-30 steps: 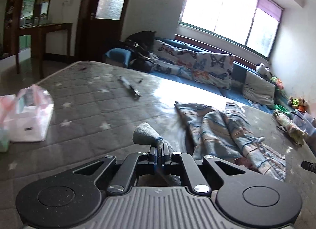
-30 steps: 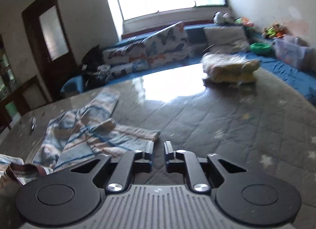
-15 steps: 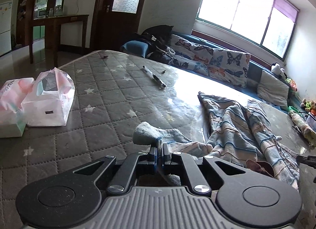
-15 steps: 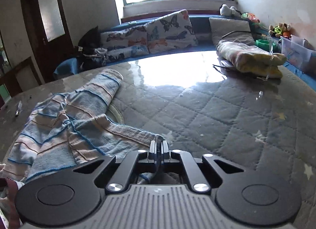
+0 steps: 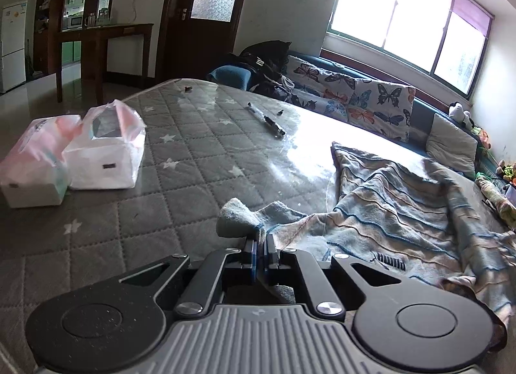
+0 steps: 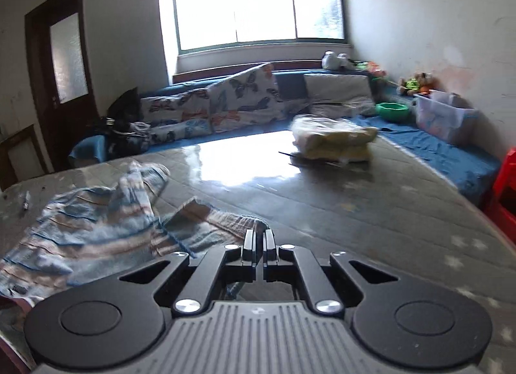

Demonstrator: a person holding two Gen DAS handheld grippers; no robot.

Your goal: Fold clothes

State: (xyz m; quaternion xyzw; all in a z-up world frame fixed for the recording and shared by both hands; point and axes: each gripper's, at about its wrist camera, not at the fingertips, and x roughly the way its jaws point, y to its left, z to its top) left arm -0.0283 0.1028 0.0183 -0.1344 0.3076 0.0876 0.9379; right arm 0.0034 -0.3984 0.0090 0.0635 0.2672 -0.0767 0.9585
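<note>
A striped blue and beige garment [image 5: 403,209] lies crumpled on the grey quilted table [image 5: 180,161]. My left gripper [image 5: 261,240] is shut on one corner of it, and a grey-blue flap sticks up past the fingertips. In the right wrist view the same garment [image 6: 96,232] spreads to the left, lifted and rumpled. My right gripper [image 6: 258,235] is shut on another corner of the garment, with the cloth edge pinched between the fingers.
Two white and pink plastic-wrapped packs [image 5: 74,154] sit at the table's left. A pen [image 5: 267,121] lies further back. A folded yellow pile [image 6: 332,142] rests at the far right of the table. Butterfly cushions [image 6: 219,106] line a blue bench behind.
My right gripper went from open to shut on the garment's corner and has since lifted it. The left gripper kept its hold and drew the cloth nearer, spreading it.
</note>
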